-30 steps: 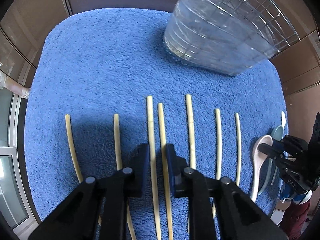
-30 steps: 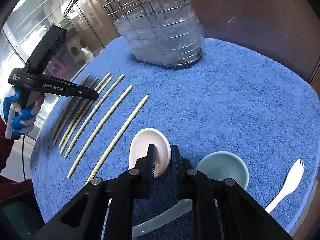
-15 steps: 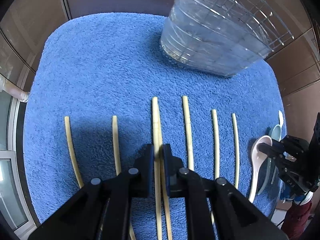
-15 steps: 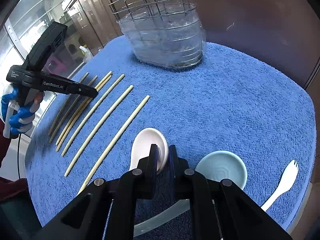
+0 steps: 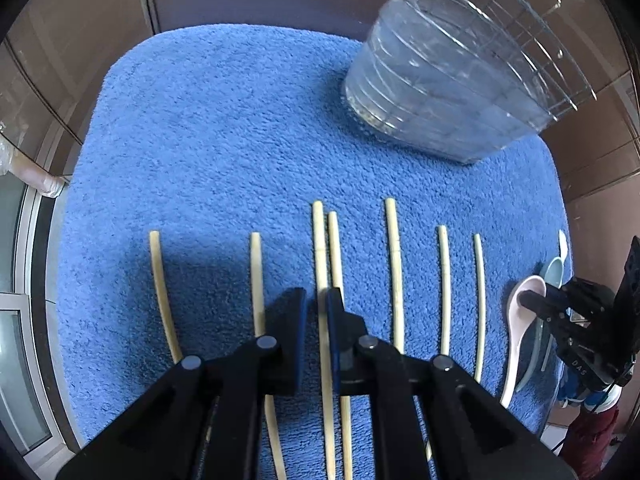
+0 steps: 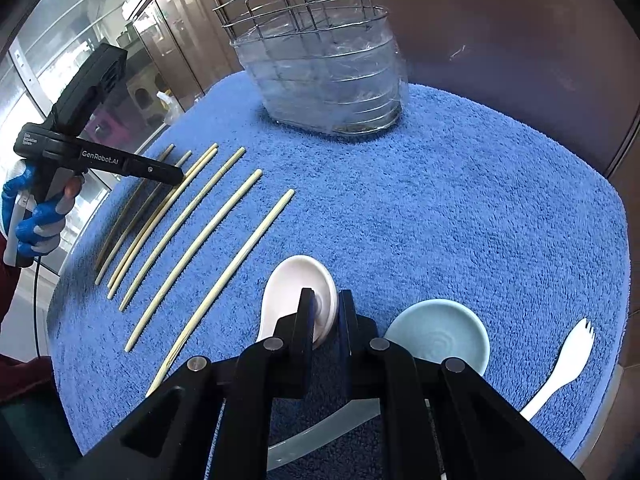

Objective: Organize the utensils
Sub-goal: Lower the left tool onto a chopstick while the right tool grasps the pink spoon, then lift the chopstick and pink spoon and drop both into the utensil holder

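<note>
Left hand-held gripper (image 5: 316, 300) pinches a chopstick (image 5: 320, 256); right hand-held gripper (image 6: 325, 304) grips pink spoon (image 6: 292, 292).

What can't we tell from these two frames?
- Left wrist view: near ends of the chopsticks, behind the left gripper.
- Right wrist view: white spoon handle, behind the right gripper; the grip spot is masked.
- Both views: basket contents, blurred by its clear liner; rim cut off in the left wrist view.
</note>
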`<state>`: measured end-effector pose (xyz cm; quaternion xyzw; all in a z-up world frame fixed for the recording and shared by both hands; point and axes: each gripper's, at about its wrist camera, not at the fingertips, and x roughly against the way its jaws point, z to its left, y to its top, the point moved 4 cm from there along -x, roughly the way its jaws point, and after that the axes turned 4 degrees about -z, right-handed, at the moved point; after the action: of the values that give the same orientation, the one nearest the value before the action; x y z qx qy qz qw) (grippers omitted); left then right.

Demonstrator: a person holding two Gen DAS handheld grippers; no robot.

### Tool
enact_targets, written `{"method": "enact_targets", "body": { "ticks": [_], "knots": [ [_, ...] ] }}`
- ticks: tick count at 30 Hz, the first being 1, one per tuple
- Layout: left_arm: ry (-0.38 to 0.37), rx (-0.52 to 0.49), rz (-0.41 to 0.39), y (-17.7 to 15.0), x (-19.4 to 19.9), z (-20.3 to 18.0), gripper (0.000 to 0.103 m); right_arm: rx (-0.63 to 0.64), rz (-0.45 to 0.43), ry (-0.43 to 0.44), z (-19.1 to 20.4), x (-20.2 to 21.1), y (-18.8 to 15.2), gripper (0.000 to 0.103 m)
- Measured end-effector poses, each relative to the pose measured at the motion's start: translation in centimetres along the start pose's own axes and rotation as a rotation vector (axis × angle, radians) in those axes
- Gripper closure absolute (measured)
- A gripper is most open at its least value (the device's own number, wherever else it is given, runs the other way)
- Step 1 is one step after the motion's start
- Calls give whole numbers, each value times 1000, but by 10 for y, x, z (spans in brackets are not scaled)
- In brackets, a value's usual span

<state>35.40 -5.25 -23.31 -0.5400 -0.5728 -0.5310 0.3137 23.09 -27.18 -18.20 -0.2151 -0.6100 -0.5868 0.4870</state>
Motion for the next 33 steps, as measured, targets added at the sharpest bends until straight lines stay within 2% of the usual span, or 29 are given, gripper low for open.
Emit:
{"method": "enact_targets", "body": {
  "ticks": [9, 11, 18, 21, 25, 33],
  "knots": [
    [48, -10, 49, 9, -12, -10, 93, 13, 16, 12, 1, -4, 5, 92],
    [56, -8, 51, 16, -19, -23, 94, 9, 16, 22, 1, -4, 5, 92],
    [58, 29, 1, 10, -15, -25, 98, 36, -4, 13, 4, 2, 2, 93],
    [53, 37, -48, 2, -6, -21, 98, 52, -31, -2, 10, 10, 1, 93],
    [34, 37, -157, -11, 23, -20, 98, 76, -95, -43, 21, 32, 1, 95],
    [-32, 6, -402, -38, 109, -30, 98, 143, -235, -167, 59, 90, 7, 96]
  ]
}}
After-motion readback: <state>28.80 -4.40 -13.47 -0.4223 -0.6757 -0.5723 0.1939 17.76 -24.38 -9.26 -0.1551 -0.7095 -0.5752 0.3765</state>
